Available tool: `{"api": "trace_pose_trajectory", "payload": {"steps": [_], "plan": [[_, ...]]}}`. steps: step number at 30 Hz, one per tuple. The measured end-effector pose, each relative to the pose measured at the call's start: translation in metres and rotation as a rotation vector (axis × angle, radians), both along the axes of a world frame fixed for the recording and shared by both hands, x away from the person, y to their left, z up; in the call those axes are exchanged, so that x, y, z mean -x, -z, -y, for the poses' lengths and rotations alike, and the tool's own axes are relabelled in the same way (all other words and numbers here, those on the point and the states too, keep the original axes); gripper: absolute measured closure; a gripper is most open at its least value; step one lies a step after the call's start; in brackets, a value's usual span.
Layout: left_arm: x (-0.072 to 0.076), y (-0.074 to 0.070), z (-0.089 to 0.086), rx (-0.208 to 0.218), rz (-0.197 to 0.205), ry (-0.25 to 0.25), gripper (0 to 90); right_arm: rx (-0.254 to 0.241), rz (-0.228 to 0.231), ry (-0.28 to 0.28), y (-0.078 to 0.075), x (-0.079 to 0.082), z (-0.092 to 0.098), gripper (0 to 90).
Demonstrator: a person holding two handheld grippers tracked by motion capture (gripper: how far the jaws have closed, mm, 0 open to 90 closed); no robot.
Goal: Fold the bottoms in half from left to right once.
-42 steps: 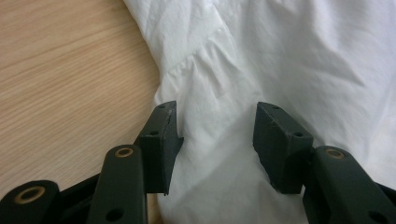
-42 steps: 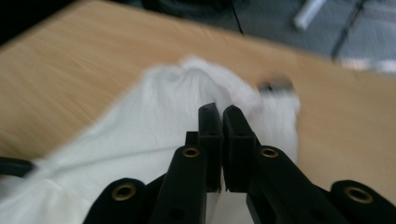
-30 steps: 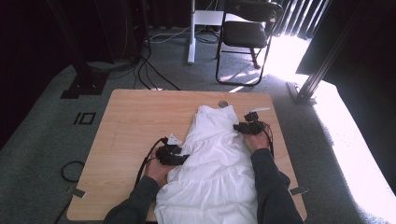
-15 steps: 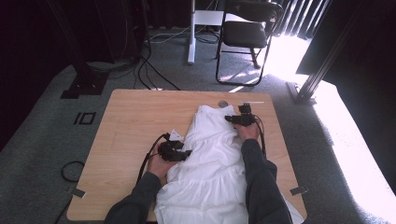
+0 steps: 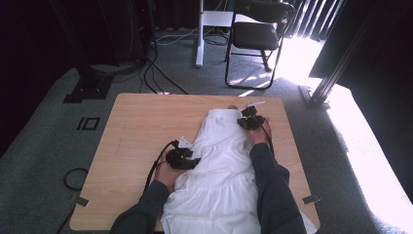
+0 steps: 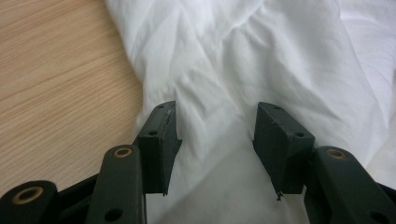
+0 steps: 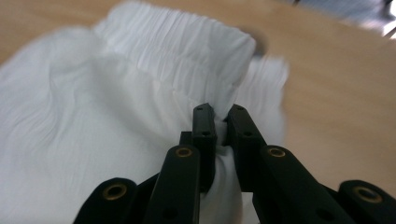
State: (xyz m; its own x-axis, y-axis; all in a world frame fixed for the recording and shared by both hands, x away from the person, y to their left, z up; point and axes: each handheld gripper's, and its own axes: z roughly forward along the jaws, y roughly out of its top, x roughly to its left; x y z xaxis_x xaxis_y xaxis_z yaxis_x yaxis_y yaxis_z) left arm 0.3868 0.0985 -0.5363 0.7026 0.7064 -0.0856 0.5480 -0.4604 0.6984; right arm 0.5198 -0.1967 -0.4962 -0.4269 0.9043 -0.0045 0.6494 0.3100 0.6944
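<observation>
White skirt [image 5: 221, 170] on desk [image 5: 141, 126], right half, hem over near edge.
Right gripper [image 7: 220, 122] just closed, pinching cloth near waistband; left gripper [image 6: 215, 140] jaws apart, resting on skirt's left edge.

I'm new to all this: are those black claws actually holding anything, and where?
The right gripper has just closed on the white skirt, pinching a fold near its gathered waistband. The left gripper stands open over the cloth, gripping nothing.

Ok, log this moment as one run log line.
right gripper: jaws just closed, pinching white garment near waistband | left gripper: open over garment | table: wooden
</observation>
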Motion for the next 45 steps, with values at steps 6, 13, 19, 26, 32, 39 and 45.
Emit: {"api": "trace_pose_trajectory", "payload": {"steps": [6,13,19,26,32,39,45], "plan": [[-0.001,0.003,0.003,-0.010,-0.007,0.003,50.8,0.052,0.092,0.130,-0.023,-0.013,0.013,72.3],[-0.003,0.007,0.004,-0.016,-0.018,0.005,50.7,0.028,0.087,0.166,-0.026,0.000,0.029,57.1],[-0.006,0.000,-0.001,0.008,-0.005,-0.019,50.6,-0.056,0.061,0.067,-0.022,0.047,0.042,51.5],[-0.019,-0.002,-0.002,0.024,0.000,-0.052,49.7,-0.071,-0.055,-0.012,0.014,0.094,0.041,45.2],[-0.026,0.006,0.006,0.000,-0.027,-0.051,48.8,-0.020,-0.101,-0.089,0.037,0.096,0.026,84.3],[-0.027,0.007,0.006,-0.032,-0.017,-0.061,50.1,0.061,0.036,0.000,0.009,0.104,0.042,89.4],[-0.029,0.009,0.002,0.014,-0.028,-0.069,49.7,0.023,-0.002,0.101,0.026,0.101,0.070,85.4]]}}
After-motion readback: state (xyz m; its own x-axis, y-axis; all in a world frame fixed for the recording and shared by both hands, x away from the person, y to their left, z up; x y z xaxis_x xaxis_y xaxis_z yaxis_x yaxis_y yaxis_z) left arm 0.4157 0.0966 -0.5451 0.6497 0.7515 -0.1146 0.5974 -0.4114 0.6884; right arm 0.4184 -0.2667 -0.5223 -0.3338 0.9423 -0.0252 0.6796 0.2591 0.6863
